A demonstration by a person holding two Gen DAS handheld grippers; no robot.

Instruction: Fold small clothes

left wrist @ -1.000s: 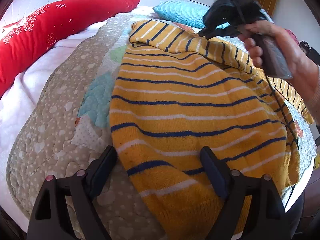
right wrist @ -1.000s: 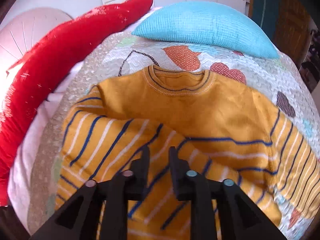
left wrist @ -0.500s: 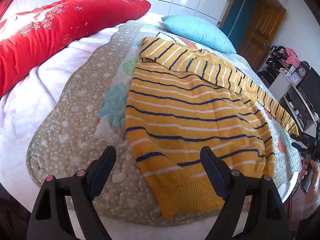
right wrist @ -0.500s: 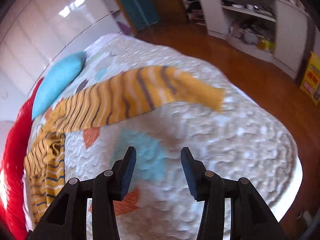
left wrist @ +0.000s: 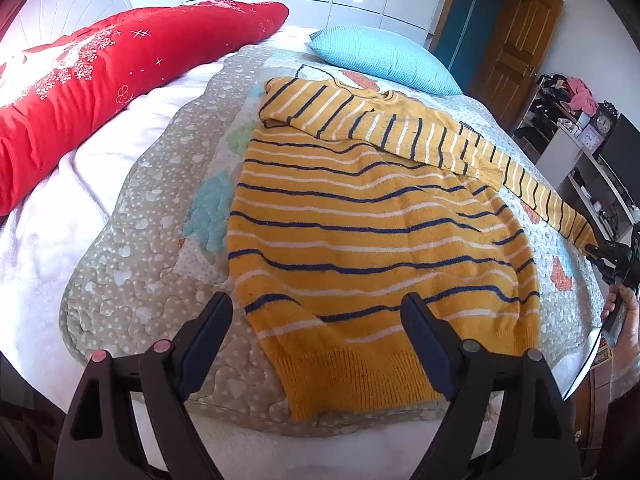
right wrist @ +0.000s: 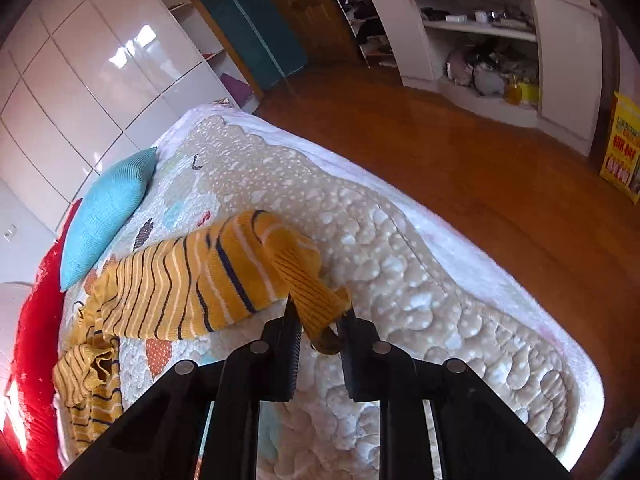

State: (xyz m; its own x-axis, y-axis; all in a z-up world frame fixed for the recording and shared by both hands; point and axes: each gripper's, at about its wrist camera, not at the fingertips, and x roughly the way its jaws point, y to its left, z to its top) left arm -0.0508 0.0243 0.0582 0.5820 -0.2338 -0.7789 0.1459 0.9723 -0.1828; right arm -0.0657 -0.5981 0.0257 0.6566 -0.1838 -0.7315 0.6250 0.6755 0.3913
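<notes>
Right wrist view: the right gripper (right wrist: pixel 320 322) is closing on the ribbed cuff of one knitted mustard sweater (right wrist: pixel 192 284), its striped sleeve lying stretched across the quilted bed (right wrist: pixel 420 280). From the left wrist, the left gripper (left wrist: pixel 316 332), jaws wide apart and empty, hovers over the sweater's hem; beyond lie one blue pillow (left wrist: pixel 380 58) and one red bolster (left wrist: pixel 100 80).
</notes>
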